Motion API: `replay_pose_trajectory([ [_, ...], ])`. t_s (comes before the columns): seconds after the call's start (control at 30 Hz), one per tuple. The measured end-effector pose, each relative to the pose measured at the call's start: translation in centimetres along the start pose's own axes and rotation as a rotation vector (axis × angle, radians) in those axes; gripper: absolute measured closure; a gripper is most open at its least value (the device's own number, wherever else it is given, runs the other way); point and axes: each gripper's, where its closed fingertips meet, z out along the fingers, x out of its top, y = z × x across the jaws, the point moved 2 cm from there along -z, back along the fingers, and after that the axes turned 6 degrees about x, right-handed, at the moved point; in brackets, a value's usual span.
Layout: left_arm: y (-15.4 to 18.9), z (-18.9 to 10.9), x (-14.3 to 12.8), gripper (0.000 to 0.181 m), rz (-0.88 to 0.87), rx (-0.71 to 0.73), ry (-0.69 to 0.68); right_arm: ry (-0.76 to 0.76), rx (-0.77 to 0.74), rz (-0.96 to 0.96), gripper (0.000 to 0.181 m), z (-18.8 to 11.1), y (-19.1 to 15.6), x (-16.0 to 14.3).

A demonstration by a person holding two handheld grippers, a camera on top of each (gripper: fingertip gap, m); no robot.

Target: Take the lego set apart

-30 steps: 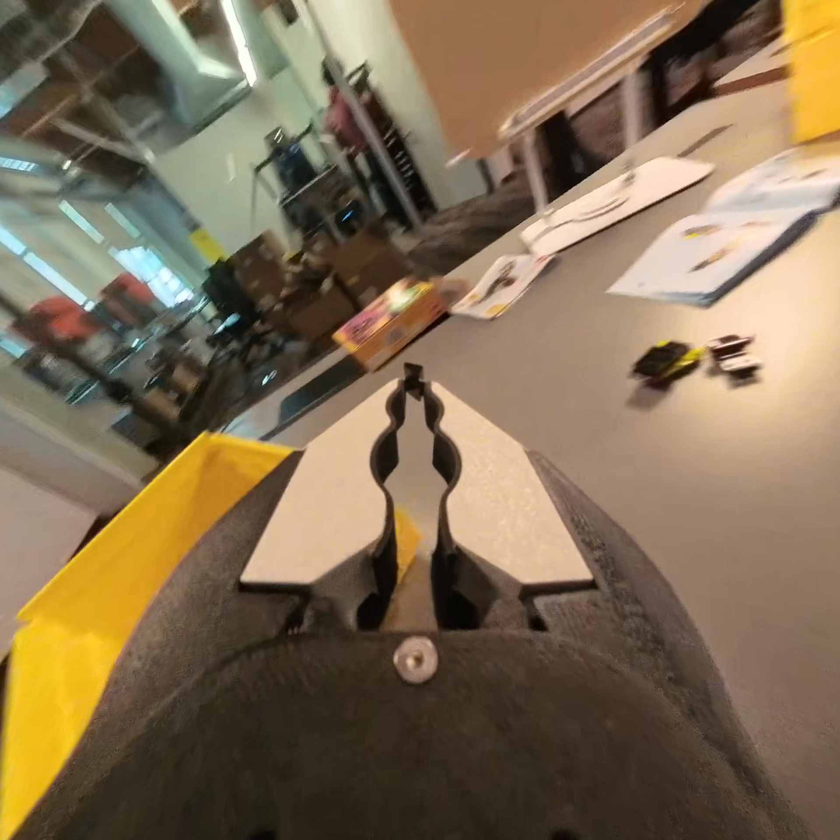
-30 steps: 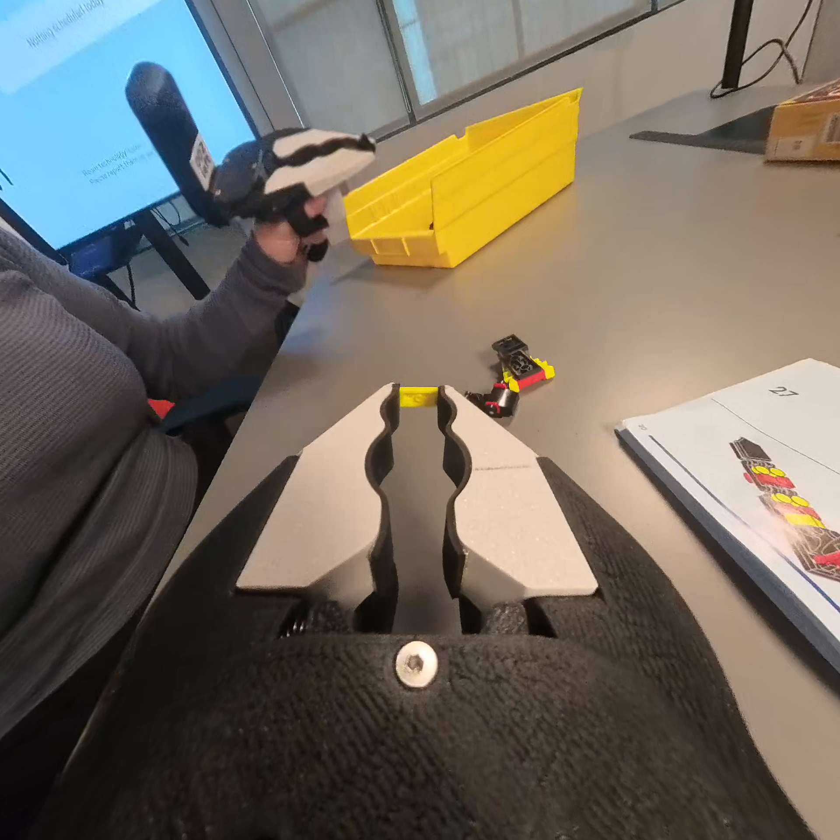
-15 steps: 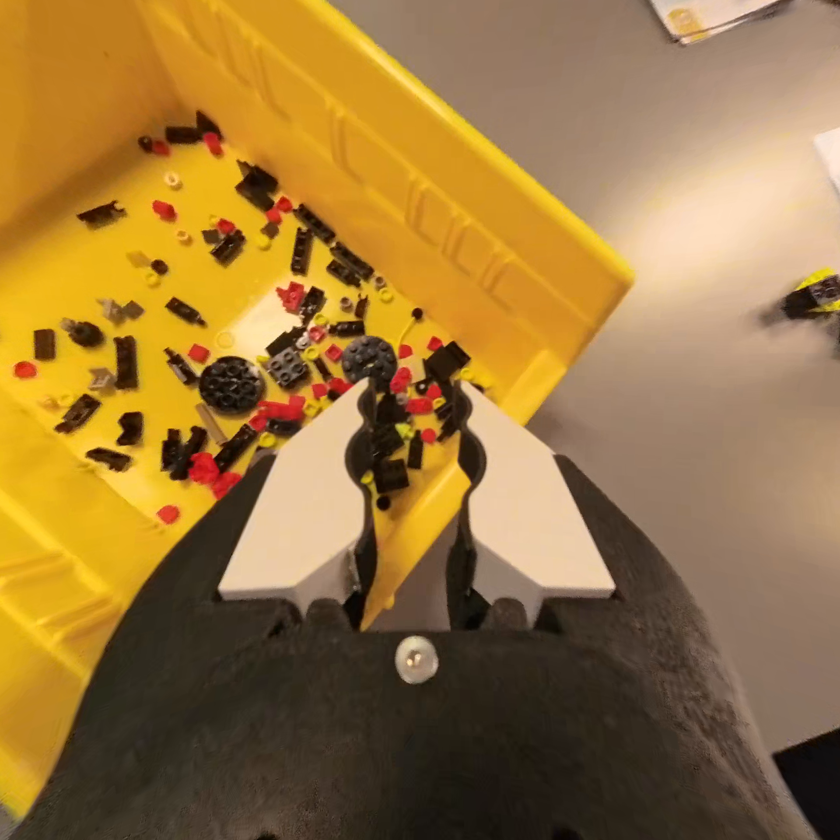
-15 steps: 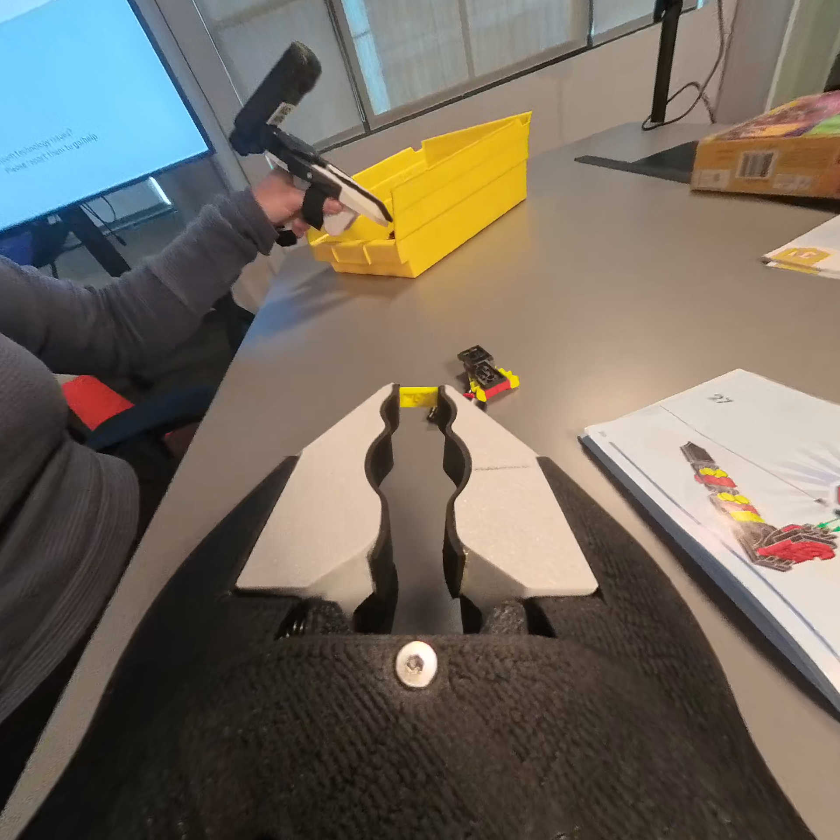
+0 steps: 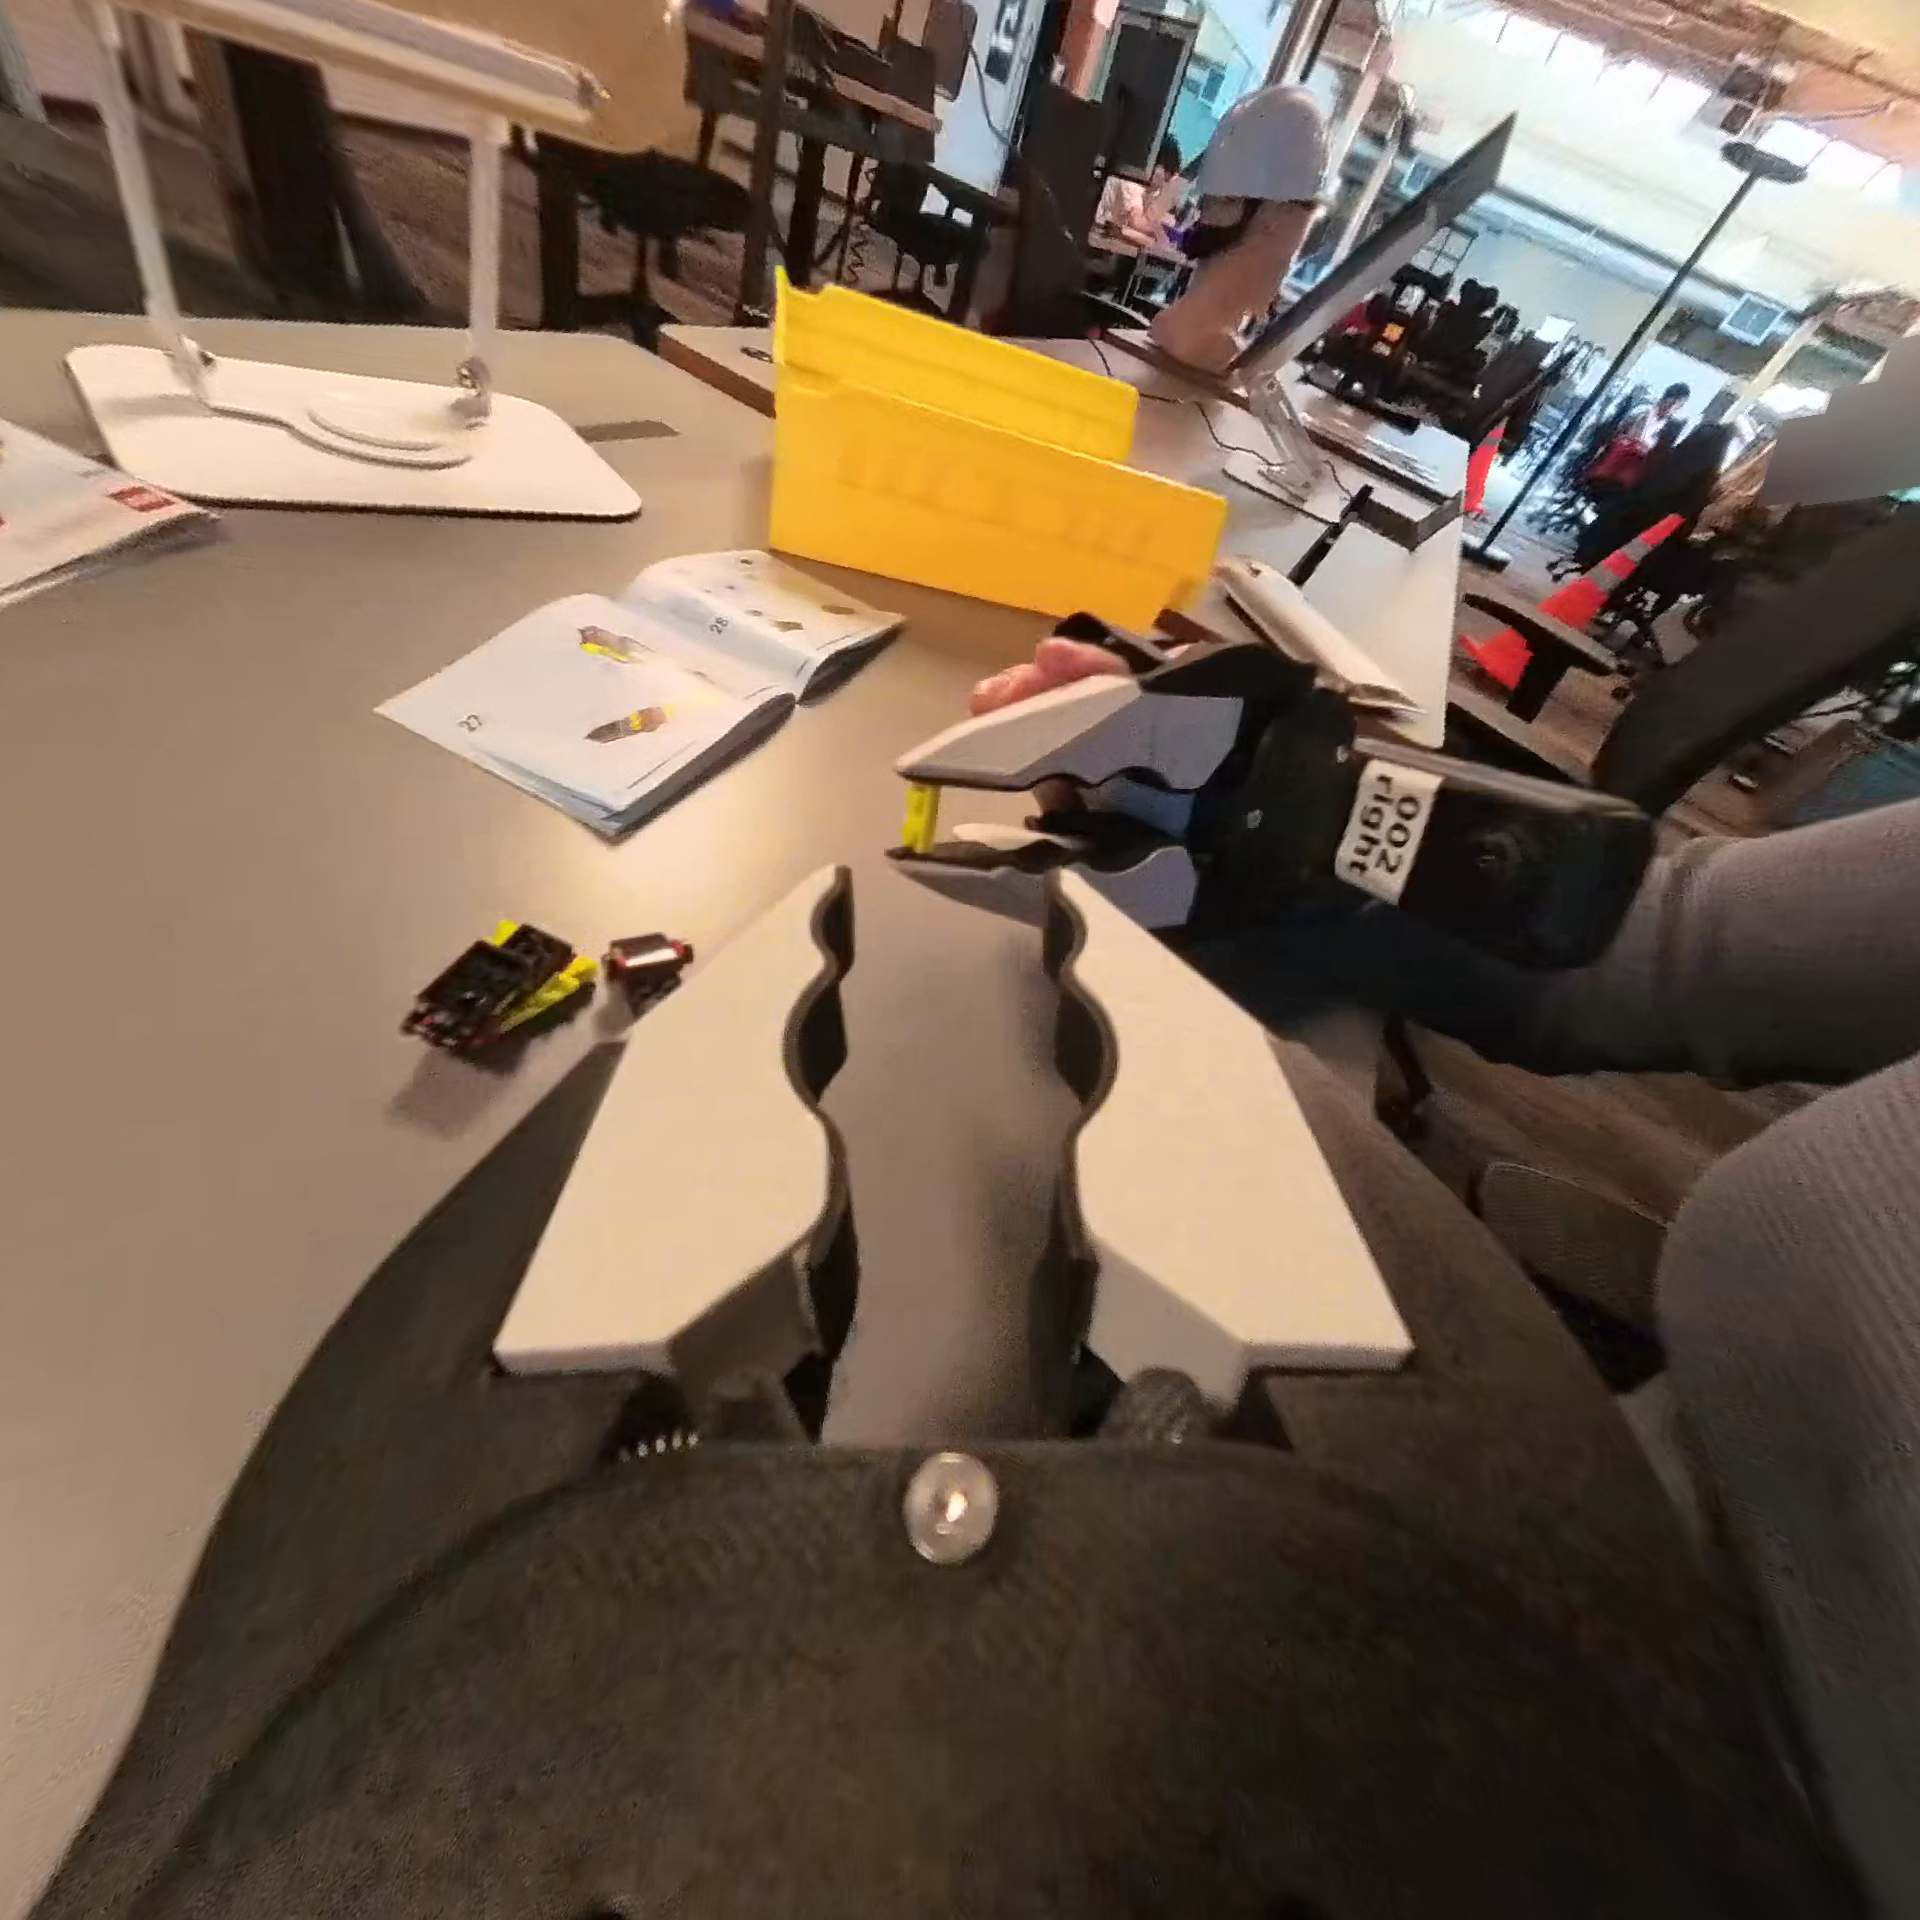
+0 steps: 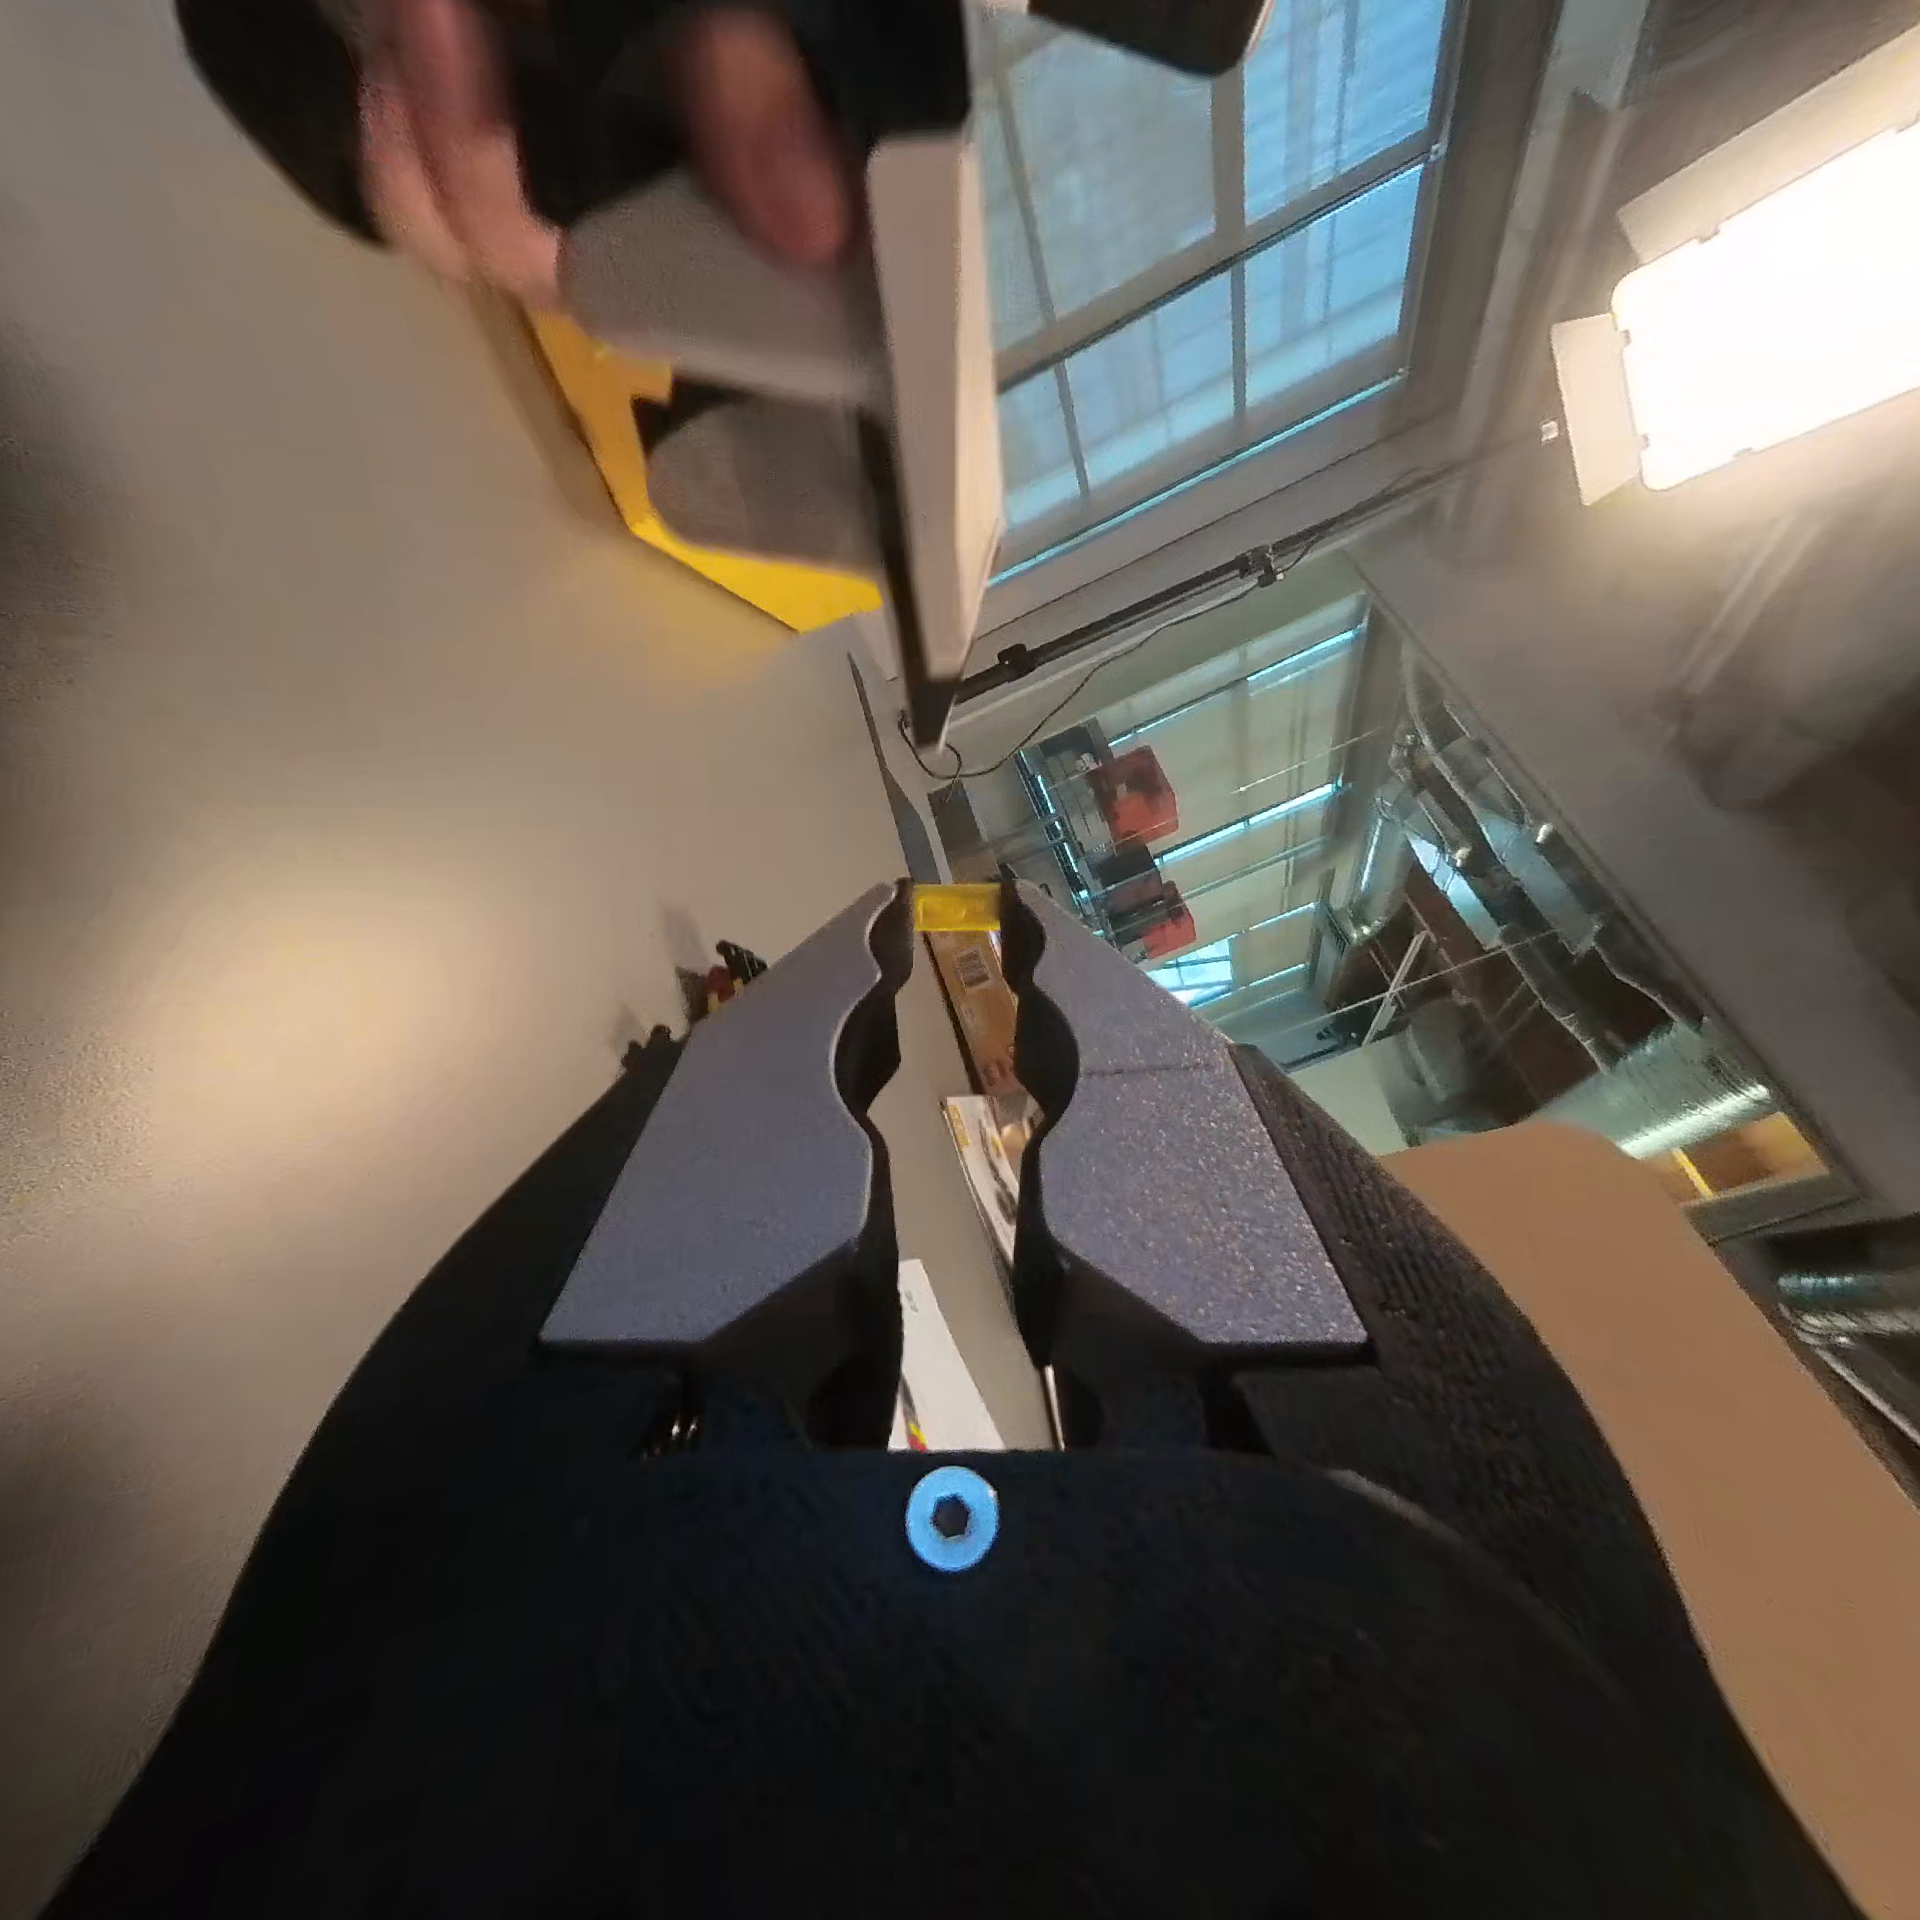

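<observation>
Left wrist view: left gripper [image 5: 945, 914] in the foreground, its two grey fingers spread wide with nothing between them, held above the grey table [image 5: 208, 831]. Just beyond its tips, entering from the right, is the right gripper [image 5: 920, 816], turned on its side so that one finger lies above the other; the two fingers pinch a small yellow lego piece [image 5: 921, 814] at their tips. A hand [image 5: 1039, 670] and a grey sleeve [image 5: 1714, 935] carry this tool. On the table to the left of the left gripper lies the remaining lego set [image 5: 494, 987], a small black, yellow and red cluster, with a separate black-and-red piece [image 5: 646, 956] just beside it on its right. Farther back lie an open instruction booklet [image 5: 634, 686], a yellow bin [image 5: 987, 488] and a white lamp base [image 5: 343, 436]. Right wrist view: camera rolled sideways, so the table [image 6: 312, 727] appears as an upright surface on the left. Right gripper [image 6: 956, 906] with its fingers closed to a narrow gap, gripping the yellow lego piece [image 6: 956, 906] crosswise at the very tips. Left gripper [image 6: 925, 416] appears blurred at the top of the picture, with the holding hand [image 6: 468, 187] above it; how far its jaws stand apart cannot be told from this view. Part of the yellow bin [image 6: 727, 561] shows behind it, and dark pieces of the lego set [image 6: 717, 977] lie on the table just left of the right gripper's fingers, too blurred for detail. Windows [image 6: 1195, 260] fill the background.
</observation>
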Motion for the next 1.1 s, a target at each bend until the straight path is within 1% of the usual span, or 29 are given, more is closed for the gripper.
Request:
replay_pose_trajectory([
  [0.1,-0.1,2.3,-0.5,0.148,0.045,0.061,-0.017,0.018,-0.029,-0.019,0.167,-0.4,0.5,0.5],
  [0.13,0.2,2.9,-0.5,0.149,0.053,0.051,-0.022,0.018,-0.033,-0.036,0.168,-0.5,0.5,0.6],
  [0.17,0.4,3.3,-0.4,0.156,0.060,0.036,-0.025,-0.005,-0.039,-0.047,0.167,-0.5,0.6,0.3],
  [0.27,0.3,3.8,0.2,0.156,0.090,0.055,-0.012,-0.009,-0.034,-0.056,0.167,-0.5,0.5,0.2],
  [0.33,0.3,4.2,0.1,0.156,0.105,0.069,-0.037,-0.013,-0.032,-0.061,0.167,-0.4,0.4,0.3],
  [0.37,0.1,4.4,-0.2,0.163,0.115,0.086,-0.061,-0.012,-0.030,-0.072,0.168,-0.4,0.3,0.4],
  [0.4,0.1,4.6,-0.6,0.177,0.132,0.092,-0.091,-0.019,-0.018,-0.082,0.167,-0.3,0.0,0.4],
  [0.47,-0.2,4.3,-0.8,0.177,0.183,0.135,-0.117,-0.011,-0.020,-0.097,0.166,-0.2,-0.1,0.5],
  [0.5,-0.7,3.6,-0.4,0.177,0.224,0.180,-0.104,0.003,-0.039,-0.099,0.165,-0.3,0.1,0.7],
  [0.57,-2.8,0.9,1.3,0.178,0.298,0.337,-0.046,0.006,-0.074,-0.069,0.161,-0.6,0.9,0.3],
  [0.6,-4.5,-1.2,2.3,0.178,0.318,0.440,-0.017,-0.009,-0.079,-0.031,0.161,-0.7,1.3,-0.3],
  [0.67,-9.0,-6.6,3.5,0.178,0.329,0.698,-0.009,-0.053,-0.047,0.091,0.160,-0.5,1.5,-2.0],
  [0.7,-11.6,-9.8,3.5,0.178,0.317,0.838,-0.041,-0.076,-0.008,0.177,0.160,-0.2,1.2,-2.9],
  [0.77,-16.5,-15.8,1.7,0.178,0.214,1.071,-0.196,-0.117,0.110,0.384,0.159,0.4,0.2,-4.2],
  [0.8,-18.2,-18.1,0.6,0.178,0.140,1.126,-0.262,-0.146,0.172,0.500,0.157,0.7,-0.5,-4.9],
  [0.83,-19.4,-19.8,-0.6,0.177,0.053,1.143,-0.316,-0.174,0.234,0.609,0.156,1.0,-1.2,-5.4],
  [0.9,-21.1,-22.2,-2.3,0.161,-0.100,1.152,-0.390,-0.229,0.305,0.786,0.159,1.6,-2.3,-6.5],
  [1.0,-22.9,-24.7,-3.4,0.144,-0.196,1.199,-0.429,-0.268,0.326,0.906,0.161,2.2,-2.5,-7.3],
  [1.07,-23.7,-25.8,-3.8,0.124,-0.245,1.232,-0.452,-0.272,0.387,1.009,0.159,2.7,-3.0,-7.2],
  [1.1,-23.8,-26.0,-3.9,0.118,-0.270,1.232,-0.460,-0.285,0.422,1.049,0.157,2.9,-3.3,-7.3],
])
